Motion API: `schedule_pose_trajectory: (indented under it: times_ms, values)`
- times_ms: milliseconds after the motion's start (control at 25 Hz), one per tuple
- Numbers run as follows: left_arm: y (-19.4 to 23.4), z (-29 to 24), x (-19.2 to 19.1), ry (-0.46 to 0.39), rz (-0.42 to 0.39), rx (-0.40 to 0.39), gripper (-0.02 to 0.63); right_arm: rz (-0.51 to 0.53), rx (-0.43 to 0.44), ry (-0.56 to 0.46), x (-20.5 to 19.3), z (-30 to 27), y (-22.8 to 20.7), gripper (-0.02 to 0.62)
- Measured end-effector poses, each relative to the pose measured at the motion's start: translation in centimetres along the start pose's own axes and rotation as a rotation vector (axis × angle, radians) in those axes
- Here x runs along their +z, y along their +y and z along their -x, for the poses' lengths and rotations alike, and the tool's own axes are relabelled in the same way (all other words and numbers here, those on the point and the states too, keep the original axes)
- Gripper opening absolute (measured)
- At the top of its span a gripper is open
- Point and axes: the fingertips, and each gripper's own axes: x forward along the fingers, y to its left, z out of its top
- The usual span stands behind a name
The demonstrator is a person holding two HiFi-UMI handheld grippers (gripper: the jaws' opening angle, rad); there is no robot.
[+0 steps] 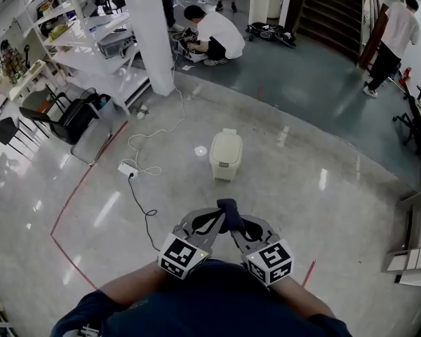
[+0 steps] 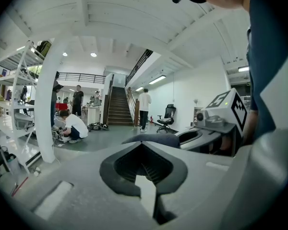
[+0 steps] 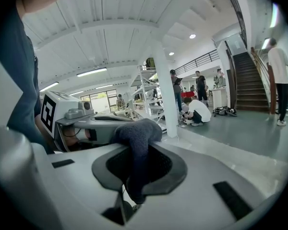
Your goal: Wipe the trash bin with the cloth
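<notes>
A cream trash bin (image 1: 226, 154) with its lid down stands on the glossy floor, well ahead of both grippers and apart from them. Held close to the person's body, my right gripper (image 1: 237, 223) is shut on a dark blue-grey cloth (image 1: 230, 213). In the right gripper view the cloth (image 3: 137, 137) hangs down through that gripper's (image 3: 145, 147) jaws. My left gripper (image 1: 212, 217) sits right beside it, tips nearly touching the cloth. The left gripper (image 2: 143, 145) is shut with nothing in it, and the cloth (image 2: 153, 139) shows just past its tip. Neither gripper view shows the bin.
A white power strip (image 1: 128, 168) and its cables lie on the floor left of the bin. A white pillar (image 1: 151, 34), shelves (image 1: 91, 44) and black chairs (image 1: 70, 118) stand at the left. A person (image 1: 214, 34) crouches beyond the pillar. Red tape (image 1: 77, 188) marks the floor.
</notes>
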Motion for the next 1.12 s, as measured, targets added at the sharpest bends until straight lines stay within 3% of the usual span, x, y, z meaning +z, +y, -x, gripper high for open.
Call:
schedule_pose_trajectory:
  times_ms: [280, 760, 1120]
  values:
    - [7.5, -3.2, 0.9, -0.032, 0.016, -0.004, -0.003, 0.031, -0.018, 0.014, 3.0, -6.7, -3.7, 0.055]
    - [25.5, -11.1, 4.0, -0.057, 0.015, -0.133, -0.003, -0.008, -0.166, 0.01, 10.9, -22.5, -12.4, 0.055]
    - [30.2, -17.5, 3.5, -0.019, 0.042, -0.121, -0.003, -0.035, -0.164, 0.037, 11.4, -26.8, -18.9, 0.055]
